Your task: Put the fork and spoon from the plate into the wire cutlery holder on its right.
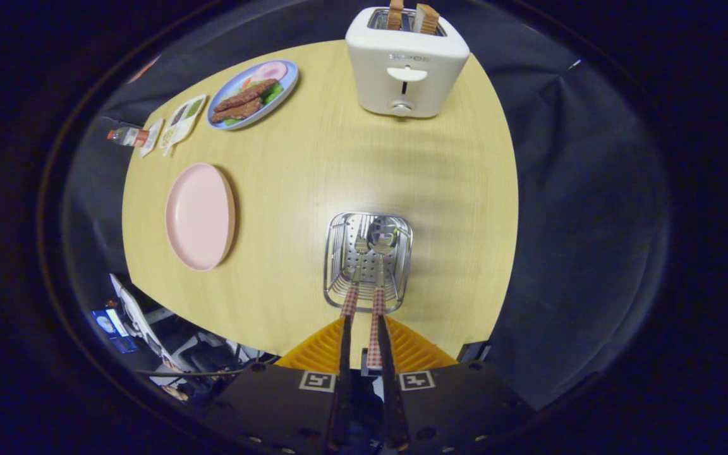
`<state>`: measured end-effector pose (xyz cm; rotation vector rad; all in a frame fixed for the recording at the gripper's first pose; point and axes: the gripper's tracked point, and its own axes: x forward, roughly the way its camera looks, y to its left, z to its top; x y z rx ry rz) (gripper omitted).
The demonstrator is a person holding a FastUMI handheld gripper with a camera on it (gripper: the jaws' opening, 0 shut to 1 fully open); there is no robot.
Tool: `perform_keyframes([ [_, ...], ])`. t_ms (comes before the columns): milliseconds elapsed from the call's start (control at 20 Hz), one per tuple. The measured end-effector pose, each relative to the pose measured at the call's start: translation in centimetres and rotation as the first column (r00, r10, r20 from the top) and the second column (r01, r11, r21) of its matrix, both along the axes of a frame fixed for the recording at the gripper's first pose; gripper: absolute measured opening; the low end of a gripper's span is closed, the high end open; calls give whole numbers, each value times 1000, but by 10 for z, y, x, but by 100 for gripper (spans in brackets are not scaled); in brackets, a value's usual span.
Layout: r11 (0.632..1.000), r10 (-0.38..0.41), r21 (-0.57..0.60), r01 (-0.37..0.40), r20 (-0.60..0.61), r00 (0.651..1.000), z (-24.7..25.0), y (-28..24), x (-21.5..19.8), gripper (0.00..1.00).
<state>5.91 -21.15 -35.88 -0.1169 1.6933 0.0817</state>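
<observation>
The wire cutlery holder stands on the wooden table just ahead of my fingers. The fork and the spoon both lie in it, heads down at its far end, their red-checked handles leaning out over its near rim. The fork's handle ends at my left fingertip. The spoon's handle runs back between my two fingers, against the right one, with a gap to the left one. My gripper is narrowly open around that handle. The pink plate, bare, sits to the left of the holder.
A white toaster with two bread slices stands beyond the holder at the table's far edge. A blue plate of food, a small sauce tray and a bottle sit far left. The table's near edge lies just under my fingers.
</observation>
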Motion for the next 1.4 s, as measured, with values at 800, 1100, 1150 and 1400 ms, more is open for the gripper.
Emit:
perform_keyframes([
  [800,992,72,54,-114,503,861,70,156,-5,46],
  [1100,995,37,48,-93,670,741,89,211,-15,68],
  [1150,993,41,47,-104,699,714,95,223,-16,75],
  [1400,994,41,23,-108,831,555,132,255,-26,97],
])
